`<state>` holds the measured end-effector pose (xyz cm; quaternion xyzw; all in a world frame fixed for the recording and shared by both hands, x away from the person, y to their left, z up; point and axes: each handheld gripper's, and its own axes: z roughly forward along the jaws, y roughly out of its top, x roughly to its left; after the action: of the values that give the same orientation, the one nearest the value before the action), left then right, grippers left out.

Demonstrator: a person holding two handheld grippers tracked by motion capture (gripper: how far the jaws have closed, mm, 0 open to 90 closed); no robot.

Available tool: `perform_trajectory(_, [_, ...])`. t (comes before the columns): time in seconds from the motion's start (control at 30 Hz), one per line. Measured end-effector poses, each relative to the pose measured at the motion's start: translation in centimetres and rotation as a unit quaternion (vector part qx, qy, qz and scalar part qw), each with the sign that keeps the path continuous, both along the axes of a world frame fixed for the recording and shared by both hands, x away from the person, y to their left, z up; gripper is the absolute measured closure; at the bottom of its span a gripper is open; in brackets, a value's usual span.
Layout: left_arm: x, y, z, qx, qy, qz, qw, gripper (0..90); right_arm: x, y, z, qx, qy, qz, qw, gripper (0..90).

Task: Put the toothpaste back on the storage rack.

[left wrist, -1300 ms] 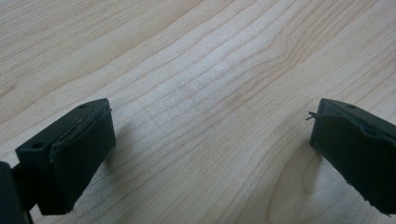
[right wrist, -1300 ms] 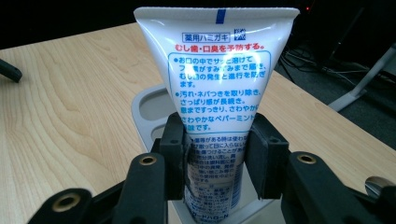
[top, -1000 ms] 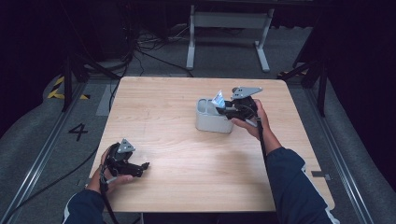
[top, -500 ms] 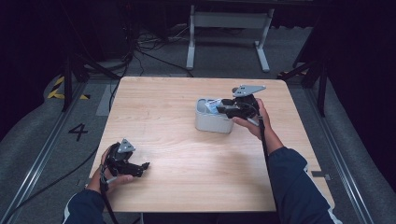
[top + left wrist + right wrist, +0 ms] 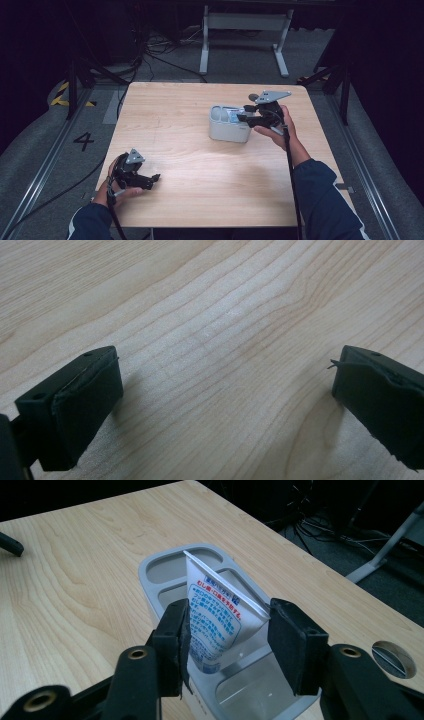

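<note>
Item: toothpaste tube, white with a blue-edged label and red and blue print, standing crimped end up and leaning inside the near, large compartment of a grey holder; its lower end is down in that well, and the cap is hidden. The holder is a rounded-rectangular caddy with several wells, the far ones apparently unoccupied, set right of centre on the table. In the high view the tube shows as a pale blue-white patch at the holder's top. Right gripper: held over the holder's near end, fingers either side of the tube; they have just been opening, the tube between them. The left-hand pad looks to lie against or just beside the tube's face, the right-hand one stands off its edge, so the grip reads as let go, the tube left to rest on the compartment wall. In the high view the same right gripper reaches in from the holder's right side, the hand behind it. Left gripper: fingers spread wide with nothing between them, hovering close over bare wood; in the high view the left gripper sits near the table's front left corner, well apart from the holder, presumably parked clear of the work.
</note>
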<state>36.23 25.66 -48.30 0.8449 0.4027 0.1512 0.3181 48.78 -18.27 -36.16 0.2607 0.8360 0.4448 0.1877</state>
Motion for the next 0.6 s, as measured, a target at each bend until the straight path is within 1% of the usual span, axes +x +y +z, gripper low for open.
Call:
perform_trajectory(0.1, [0.0,0.0,0.0,0.000,0.001,-0.002,1.0000,0.4,-0.4,-0.1,0.2,-0.010,-0.005,0.000,0.9999,51.6])
perform_trajectory(0.3, [0.0,0.0,0.0,0.000,0.001,-0.001,1.0000,0.4,-1.0,-0.4,0.6,-0.016,-0.008,0.009,0.9998,51.5])
perform_trajectory(0.33, [0.0,0.0,0.0,0.002,-0.001,-0.001,1.0000,0.4,-1.2,-0.4,0.7,-0.019,-0.010,0.011,0.9997,51.3])
perform_trajectory(0.37, [0.0,0.0,0.0,0.000,0.001,-0.001,1.0000,0.4,-1.4,-0.5,0.8,-0.024,-0.013,0.012,0.9996,50.9])
perform_trajectory(0.43, [0.0,0.0,0.0,0.000,0.001,-0.001,1.0000,0.5,-1.6,-0.6,0.9,-0.027,-0.014,0.012,0.9995,50.4])
perform_trajectory(0.53, [0.0,0.0,0.0,0.000,0.001,-0.001,1.0000,0.5,-1.9,-0.8,1.0,-0.035,-0.018,0.012,0.9992,47.8])
perform_trajectory(0.57, [0.0,0.0,0.0,0.000,0.001,-0.001,1.0000,0.5,-2.2,-0.9,1.0,-0.041,-0.022,0.009,0.9989,45.9])
perform_trajectory(0.6, [0.0,0.0,0.0,0.000,0.001,-0.001,1.0000,0.5,-2.2,-0.9,1.0,-0.041,-0.022,0.009,0.9989,45.9])
